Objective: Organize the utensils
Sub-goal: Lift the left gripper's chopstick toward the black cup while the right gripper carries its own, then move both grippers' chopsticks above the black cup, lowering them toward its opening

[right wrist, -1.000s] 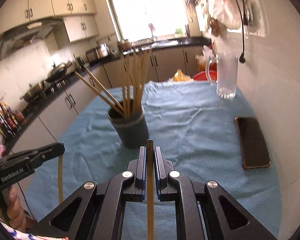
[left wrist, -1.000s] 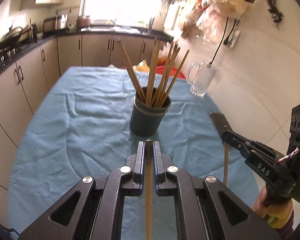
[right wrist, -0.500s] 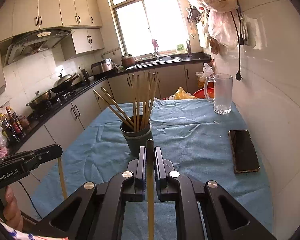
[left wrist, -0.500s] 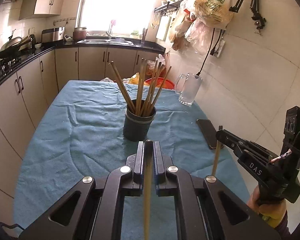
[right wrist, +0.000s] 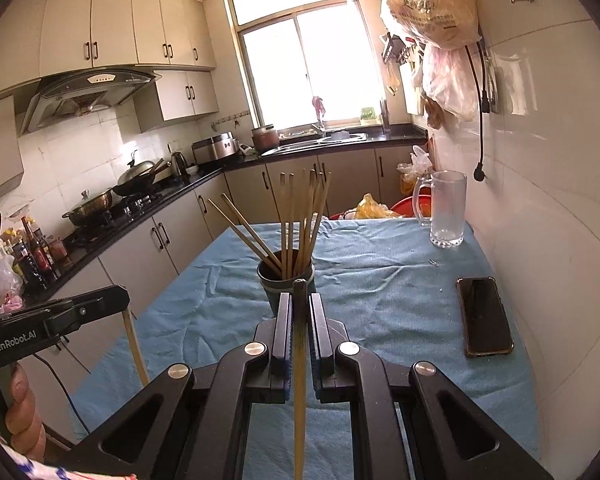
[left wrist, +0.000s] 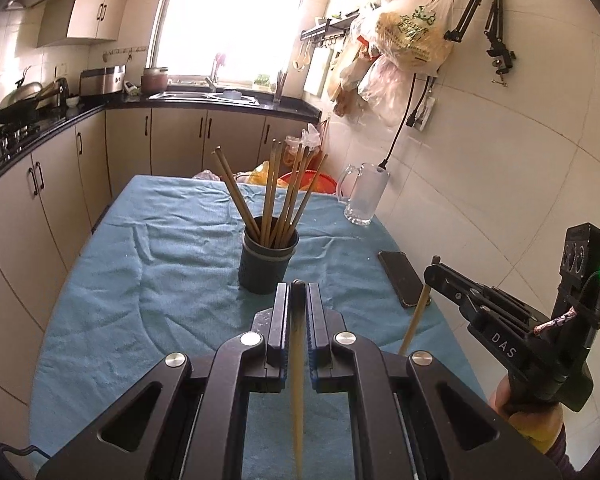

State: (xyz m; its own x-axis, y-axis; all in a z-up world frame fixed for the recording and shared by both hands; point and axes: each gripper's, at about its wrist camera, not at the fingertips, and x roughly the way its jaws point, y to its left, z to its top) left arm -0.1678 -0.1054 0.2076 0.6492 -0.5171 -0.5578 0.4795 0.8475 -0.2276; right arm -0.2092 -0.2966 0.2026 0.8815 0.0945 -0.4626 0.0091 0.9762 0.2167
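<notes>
Chopsticks (left wrist: 297, 364) (right wrist: 299, 364) stand clamped, one apiece, in left fingers (left wrist: 282, 320) and right fingers (right wrist: 320, 320), both seemingly tilted downward toward the cup (left wrist: 265, 264).

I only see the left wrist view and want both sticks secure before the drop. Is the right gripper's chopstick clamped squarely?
Observer: Yes. The right gripper is shut on the right chopstick, which sits centred between the pads with its tip just above them.
Operator: And how does mine hang, seen from outside?
Observer: The left chopstick hangs below the left gripper, nearly straight down and slightly tilted.
</notes>
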